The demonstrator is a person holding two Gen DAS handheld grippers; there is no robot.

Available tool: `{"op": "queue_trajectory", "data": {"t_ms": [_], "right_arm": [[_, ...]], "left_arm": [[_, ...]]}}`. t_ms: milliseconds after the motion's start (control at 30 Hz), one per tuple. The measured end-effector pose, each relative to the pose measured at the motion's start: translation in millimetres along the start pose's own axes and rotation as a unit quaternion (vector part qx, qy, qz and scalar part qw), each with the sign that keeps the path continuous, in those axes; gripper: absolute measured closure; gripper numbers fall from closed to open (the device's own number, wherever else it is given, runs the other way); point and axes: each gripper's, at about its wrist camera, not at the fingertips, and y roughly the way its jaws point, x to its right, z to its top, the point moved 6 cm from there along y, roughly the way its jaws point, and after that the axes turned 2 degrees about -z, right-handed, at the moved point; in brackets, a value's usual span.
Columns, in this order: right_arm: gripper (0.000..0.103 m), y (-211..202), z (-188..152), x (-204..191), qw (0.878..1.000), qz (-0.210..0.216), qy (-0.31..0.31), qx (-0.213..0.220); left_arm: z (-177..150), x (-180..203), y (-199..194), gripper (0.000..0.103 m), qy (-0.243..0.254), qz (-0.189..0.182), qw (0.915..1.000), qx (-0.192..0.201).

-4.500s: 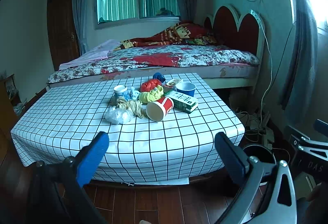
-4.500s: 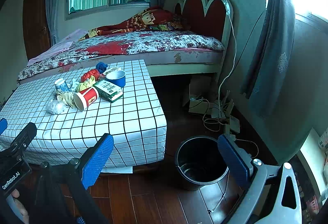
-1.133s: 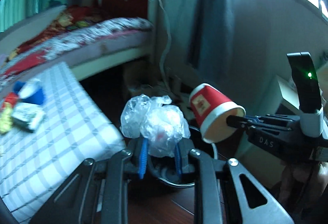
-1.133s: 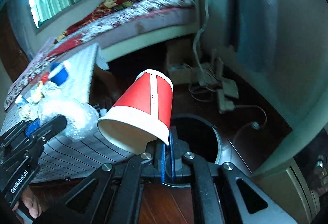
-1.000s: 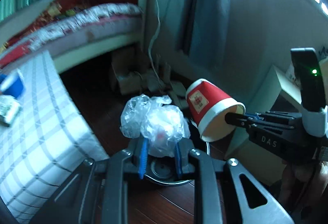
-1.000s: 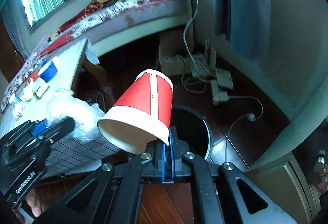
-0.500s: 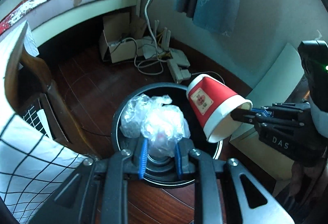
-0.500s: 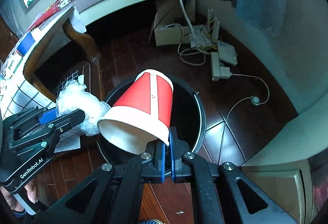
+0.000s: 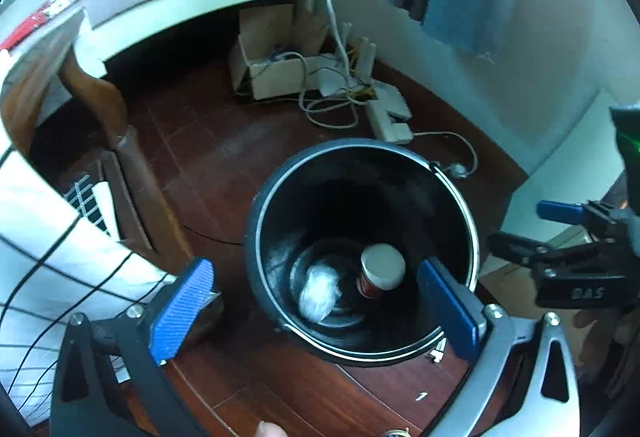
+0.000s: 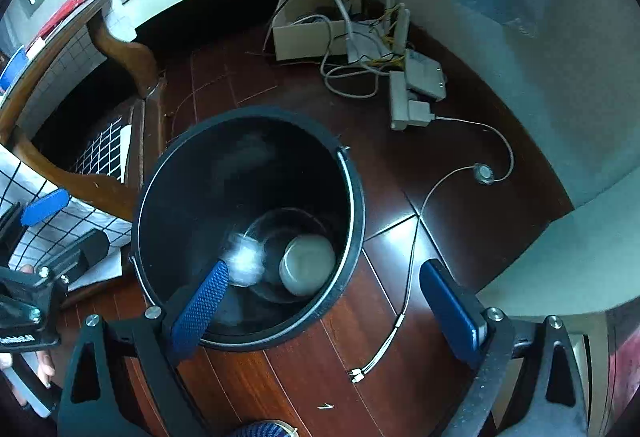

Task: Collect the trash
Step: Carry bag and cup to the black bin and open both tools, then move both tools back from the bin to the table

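Observation:
A black round bin [image 9: 280, 197] stands on the dark wood floor; it also shows in the right wrist view [image 10: 224, 141]. Inside at the bottom lie a crumpled clear plastic bag [image 9: 319, 296] and a red paper cup [image 9: 380, 271]. The right wrist view shows the bag [image 10: 246, 261] and the cup [image 10: 307, 264] too. My left gripper [image 9: 316, 305] is open and empty above the bin's near rim. My right gripper [image 10: 324, 305] is open and empty above the bin's right side.
The table with a checked cloth [image 9: 36, 237] and its wooden leg [image 9: 132, 165] stand left of the bin. A cardboard box [image 9: 276, 65], power strips [image 10: 412, 93] and loose cables [image 10: 452, 173] lie on the floor behind it. The bed frame is further back.
Both grippers have opened. The plastic bag and the red cup have dropped from them into the bin.

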Motion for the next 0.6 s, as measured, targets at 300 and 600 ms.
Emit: {"op": "queue_trajectory", "data": {"t_ms": [300, 600], "right_arm": [[0.001, -32.7, 3.6, -4.1, 0.999, -0.009, 0.018, 0.033], [0.001, -70.3, 10.3, -18.5, 0.998, -0.018, 0.015, 0.066]], "left_arm": [[9.8, 1.6, -38.7, 0.000, -0.003, 0.020, 0.9984, 0.054], [15.7, -10.2, -79.0, 0.000, -0.023, 0.034, 0.9953, 0.087]]}}
